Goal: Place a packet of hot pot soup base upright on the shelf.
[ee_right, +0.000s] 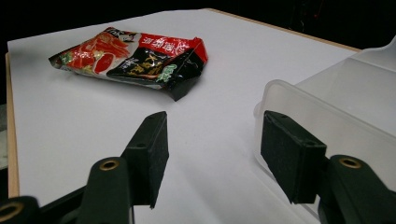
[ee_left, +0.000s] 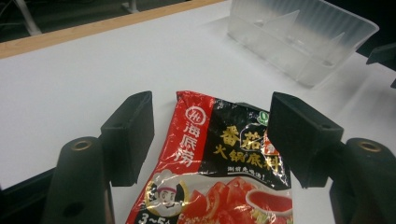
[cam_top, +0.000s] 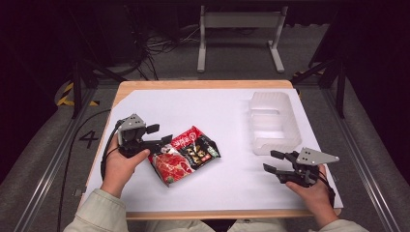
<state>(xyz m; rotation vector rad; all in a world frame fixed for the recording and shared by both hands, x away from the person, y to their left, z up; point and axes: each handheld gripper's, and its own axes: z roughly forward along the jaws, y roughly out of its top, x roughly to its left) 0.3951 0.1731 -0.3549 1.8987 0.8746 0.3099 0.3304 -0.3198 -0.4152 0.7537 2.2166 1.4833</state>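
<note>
A red and black food packet (cam_top: 186, 153) printed with tomatoes lies flat on the white sheet (cam_top: 217, 106), left of centre. My left gripper (cam_top: 159, 134) hovers at the packet's left end with its jaws wide apart. In the left gripper view the packet (ee_left: 219, 158) runs between those jaws (ee_left: 212, 135), and the pads do not press on it. My right gripper (cam_top: 271, 161) stands open near the front right with nothing between its fingers. In the right gripper view its jaws (ee_right: 217, 149) point across bare sheet toward the packet (ee_right: 135, 56).
A translucent plastic container (cam_top: 273, 121) with inner dividers stands at the back right, just beyond my right gripper; its rim (ee_right: 327, 102) sits close beside the right jaw. The wooden table edge (cam_top: 203, 84) frames the sheet. A white metal stand (cam_top: 239, 29) is on the floor beyond.
</note>
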